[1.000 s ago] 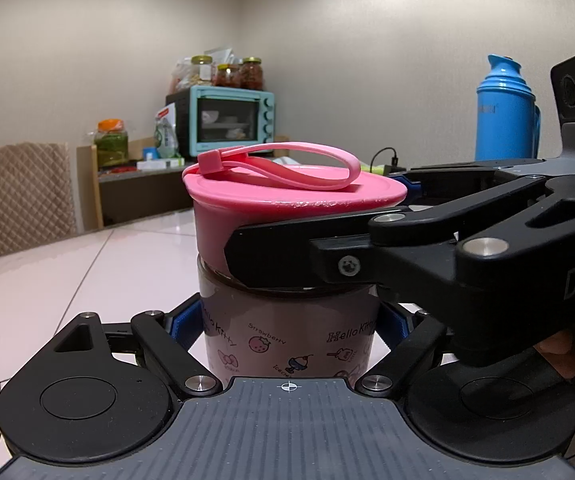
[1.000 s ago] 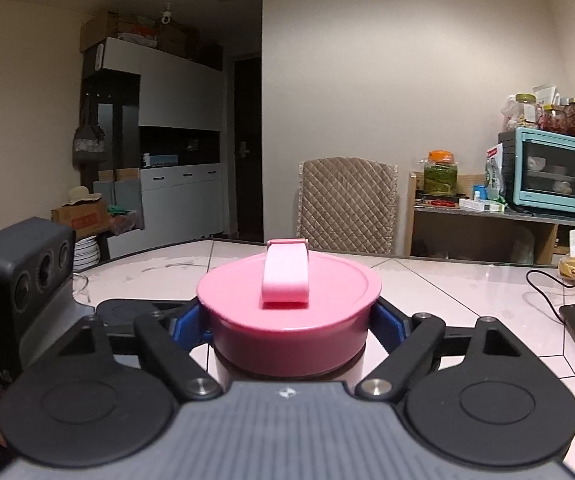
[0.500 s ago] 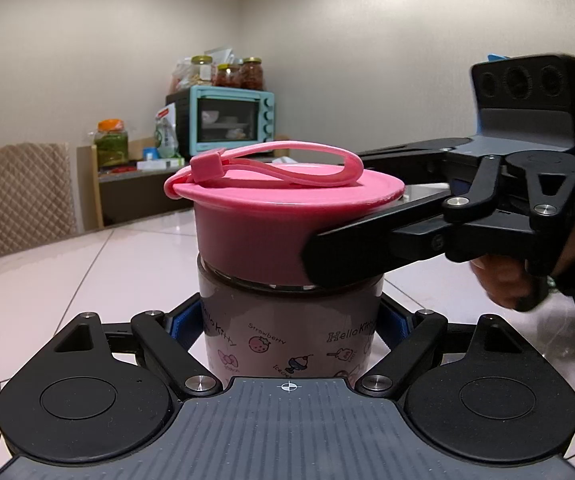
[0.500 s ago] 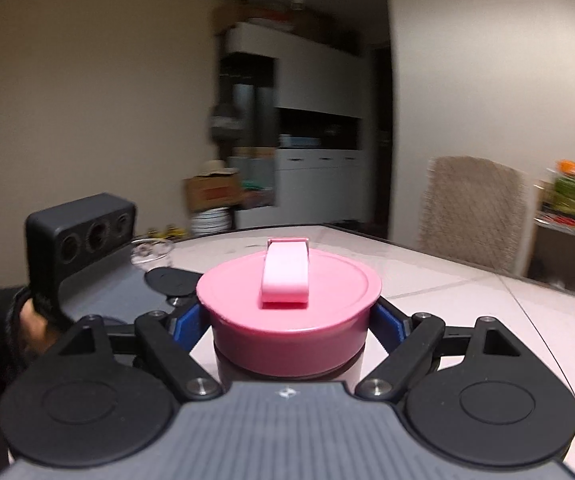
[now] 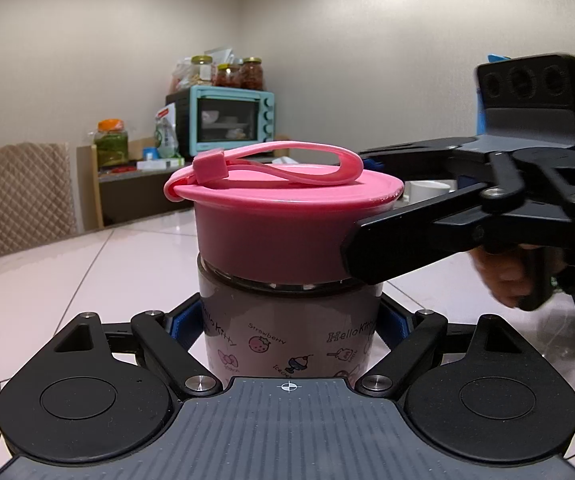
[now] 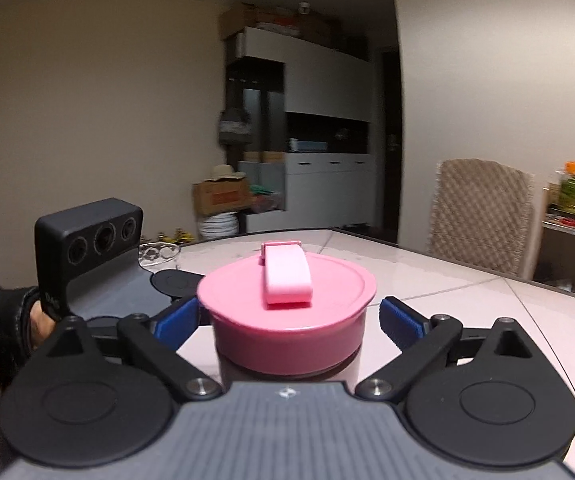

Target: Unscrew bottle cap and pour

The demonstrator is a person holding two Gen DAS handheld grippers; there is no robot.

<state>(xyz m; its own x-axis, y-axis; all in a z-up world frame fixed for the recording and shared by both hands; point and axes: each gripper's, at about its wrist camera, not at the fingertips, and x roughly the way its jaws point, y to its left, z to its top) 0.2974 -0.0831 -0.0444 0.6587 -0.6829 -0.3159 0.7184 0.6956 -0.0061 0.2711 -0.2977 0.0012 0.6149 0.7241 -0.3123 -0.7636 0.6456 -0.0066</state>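
A Hello Kitty bottle (image 5: 287,332) with a wide pink screw cap (image 5: 279,220) and a pink strap (image 5: 287,162) stands on the white table. My left gripper (image 5: 289,320) is shut on the bottle's body, its blue pads against both sides. My right gripper (image 6: 287,316) is around the cap (image 6: 287,316) in the right wrist view, with a visible gap between its right blue pad (image 6: 401,322) and the cap, so it is open. In the left wrist view, its black finger (image 5: 407,248) lies against the cap's right side.
A white mug (image 5: 427,192) stands behind the bottle. A teal toaster oven (image 5: 227,124) with jars sits on a shelf at the back. A quilted chair (image 6: 483,216) stands at the table's far edge. A glass dish (image 6: 159,254) lies at the far left.
My right gripper swung round the cap toward the right, turning the cap and its strap with it, then opened off the cap. My left gripper held the bottle still.
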